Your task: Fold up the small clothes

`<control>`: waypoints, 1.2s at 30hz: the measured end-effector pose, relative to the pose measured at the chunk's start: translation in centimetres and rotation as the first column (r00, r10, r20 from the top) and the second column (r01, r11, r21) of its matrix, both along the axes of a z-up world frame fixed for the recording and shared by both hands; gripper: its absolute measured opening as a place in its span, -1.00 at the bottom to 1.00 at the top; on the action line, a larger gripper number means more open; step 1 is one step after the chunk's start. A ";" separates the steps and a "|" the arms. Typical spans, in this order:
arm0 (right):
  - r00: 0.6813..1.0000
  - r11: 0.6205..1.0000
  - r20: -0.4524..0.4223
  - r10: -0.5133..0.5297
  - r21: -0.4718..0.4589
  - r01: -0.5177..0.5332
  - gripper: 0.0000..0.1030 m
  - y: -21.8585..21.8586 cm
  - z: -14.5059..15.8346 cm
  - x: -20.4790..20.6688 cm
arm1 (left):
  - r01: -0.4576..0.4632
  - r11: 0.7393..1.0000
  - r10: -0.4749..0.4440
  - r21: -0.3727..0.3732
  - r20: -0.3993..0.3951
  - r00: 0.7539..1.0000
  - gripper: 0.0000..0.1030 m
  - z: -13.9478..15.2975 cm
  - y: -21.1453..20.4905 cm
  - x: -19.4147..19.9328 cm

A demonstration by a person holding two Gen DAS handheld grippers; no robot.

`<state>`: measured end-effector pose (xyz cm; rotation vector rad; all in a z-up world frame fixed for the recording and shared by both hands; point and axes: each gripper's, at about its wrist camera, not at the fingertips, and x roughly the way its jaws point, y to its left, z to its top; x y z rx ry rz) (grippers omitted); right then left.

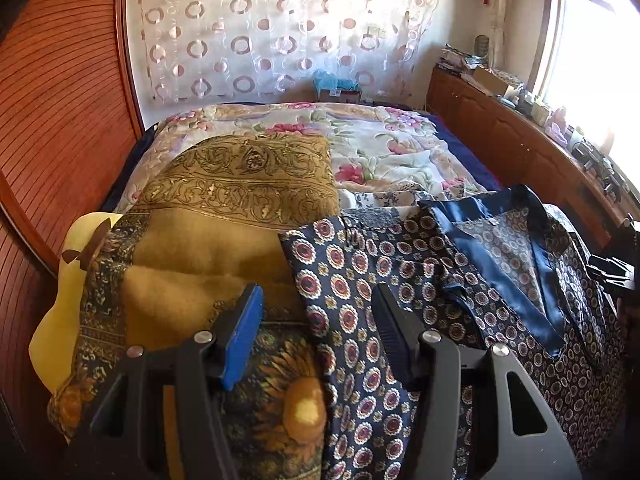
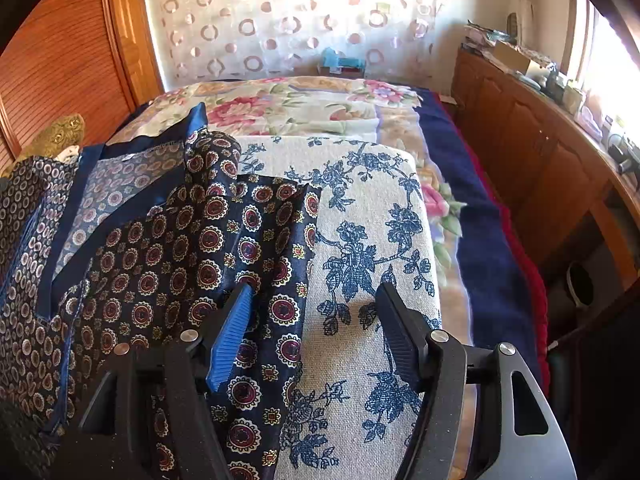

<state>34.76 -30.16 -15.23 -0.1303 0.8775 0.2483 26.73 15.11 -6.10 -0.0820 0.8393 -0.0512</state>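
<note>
A navy satin garment with round medallion print (image 1: 420,280) lies spread on the bed, its plain blue-trimmed collar (image 1: 500,264) open. My left gripper (image 1: 318,300) is open and empty, hovering over the garment's left edge, where it lies against a mustard blanket. The garment also shows in the right wrist view (image 2: 180,248), its right edge lying on a cushion with blue flower print (image 2: 372,240). My right gripper (image 2: 314,300) is open and empty, over that edge. The right gripper also shows at the far right of the left wrist view (image 1: 612,272).
A mustard-gold blanket (image 1: 224,256) and patterned gold cloth (image 1: 248,180) lie at the left. A flowered bedspread (image 1: 380,148) covers the bed. A wooden headboard (image 1: 60,120) stands left. A cluttered wooden cabinet (image 2: 540,152) runs along the right under a window. A circle-patterned curtain (image 1: 280,28) hangs behind.
</note>
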 end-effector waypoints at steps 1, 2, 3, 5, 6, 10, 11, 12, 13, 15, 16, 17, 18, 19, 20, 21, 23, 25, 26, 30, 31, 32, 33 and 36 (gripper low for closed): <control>1.000 1.000 0.000 0.000 -0.001 0.000 0.27 0.0 0.0 0.0 | -0.005 1.000 0.005 0.006 -0.004 1.000 0.09 0.0 0.0 0.2; 1.000 1.000 0.000 0.000 0.000 0.000 0.27 0.0 0.0 0.0 | -0.008 1.000 0.008 0.008 -0.008 1.000 0.09 -0.1 0.1 0.4; 1.000 1.000 0.000 0.000 0.000 0.000 0.28 0.0 0.0 0.0 | -0.011 1.000 0.011 0.010 -0.012 1.000 0.09 -0.1 0.1 0.6; 1.000 1.000 0.000 0.000 -0.001 0.000 0.28 0.0 0.0 0.0 | -0.015 1.000 0.016 0.017 -0.020 1.000 0.09 -0.3 0.0 1.0; 1.000 1.000 0.000 0.000 0.000 0.000 0.28 0.0 0.0 0.0 | -0.017 1.000 0.017 0.020 -0.023 1.000 0.09 -0.5 -0.2 1.1; 1.000 1.000 0.000 -0.001 -0.001 0.001 0.29 0.0 0.0 0.0 | 0.000 1.000 0.001 0.021 -0.020 1.000 -0.02 -0.9 -0.8 1.5; 1.000 1.000 0.000 0.000 -0.001 0.000 0.29 0.0 0.0 0.0 | 0.006 1.000 -0.006 0.017 -0.018 1.000 -0.14 -0.9 -1.0 1.5; 1.000 1.000 0.001 0.000 -0.001 0.000 0.29 0.0 0.0 0.0 | 0.015 1.000 -0.015 0.011 -0.015 1.000 -0.22 -0.9 -1.1 1.5; 1.000 1.000 0.001 -0.001 -0.001 0.001 0.29 0.0 0.0 0.0 | 0.032 0.999 -0.032 -0.005 -0.004 0.999 -0.29 -0.8 -1.1 1.4; 1.000 1.000 0.001 -0.001 -0.002 0.001 0.30 0.0 0.0 0.0 | 0.048 0.999 -0.048 -0.023 0.001 0.999 -0.34 -0.7 -1.2 1.5; 1.000 1.000 0.001 -0.001 -0.003 0.001 0.30 0.0 0.0 0.0 | 0.045 0.999 -0.045 -0.016 0.000 0.999 -0.35 -0.7 -1.3 1.5; 1.000 1.000 0.001 -0.001 -0.002 0.001 0.30 0.0 -0.1 0.0 | 0.045 0.999 -0.045 -0.012 0.001 0.999 -0.36 -0.7 -1.1 1.5; 1.000 1.000 0.001 -0.001 -0.002 0.001 0.30 0.0 -0.1 0.0 | 0.044 0.999 -0.044 -0.009 0.002 0.999 -0.42 -0.7 -1.1 1.5; 1.000 1.000 0.001 -0.001 -0.002 0.001 0.30 0.0 0.0 0.0 | 0.041 0.999 -0.041 -0.004 0.003 0.999 -0.49 -0.7 -1.0 1.5; 1.000 1.000 0.002 -0.001 -0.002 0.001 0.30 0.0 0.0 0.0 | 0.040 0.999 -0.040 -0.004 0.007 0.999 -0.66 -0.7 -0.9 1.4; 1.000 1.000 0.002 -0.001 -0.003 0.001 0.30 0.0 0.0 0.0 | 0.046 0.999 -0.046 -0.009 0.010 0.999 -0.82 -0.7 -0.8 1.3; 1.000 1.000 0.001 -0.002 -0.001 0.002 0.30 0.0 0.0 0.0 | 0.070 0.997 -0.069 -0.026 0.018 0.997 -0.92 -0.6 -0.8 0.9; 1.000 1.000 0.001 -0.005 0.000 0.005 0.31 -0.1 0.0 0.0 | 0.097 0.995 -0.095 -0.032 0.038 0.995 -0.93 -0.2 -1.2 0.4; 1.000 1.000 0.000 -0.002 0.000 0.002 0.31 -0.1 -0.1 0.0 | 0.105 0.994 -0.104 -0.017 0.046 0.994 -0.94 0.0 -1.4 0.1; 1.000 0.999 -0.014 0.007 0.051 -0.006 0.28 -0.7 0.4 0.8 | 0.115 0.993 -0.115 0.005 0.065 0.991 -0.97 0.5 -1.8 -0.6; 1.000 0.998 -0.012 0.010 0.061 -0.009 0.25 -0.8 0.6 0.9 | 0.115 0.993 -0.115 0.005 0.066 0.991 -0.97 0.5 -1.8 -0.6; 1.000 0.998 -0.010 0.015 0.067 -0.014 0.23 -0.8 0.8 1.2 | 0.110 0.994 -0.111 0.010 0.065 0.992 -0.97 0.5 -1.7 -0.6; 1.000 0.997 -0.014 0.021 0.074 -0.020 0.21 -0.8 1.0 1.6 | 0.104 0.994 -0.105 0.019 0.060 0.993 -0.97 0.4 -1.6 -0.5; 0.999 0.996 -0.024 0.030 0.085 -0.028 0.19 -0.8 1.4 2.7 | 0.085 0.996 -0.086 0.027 0.036 0.996 -0.96 -0.2 -1.4 0.0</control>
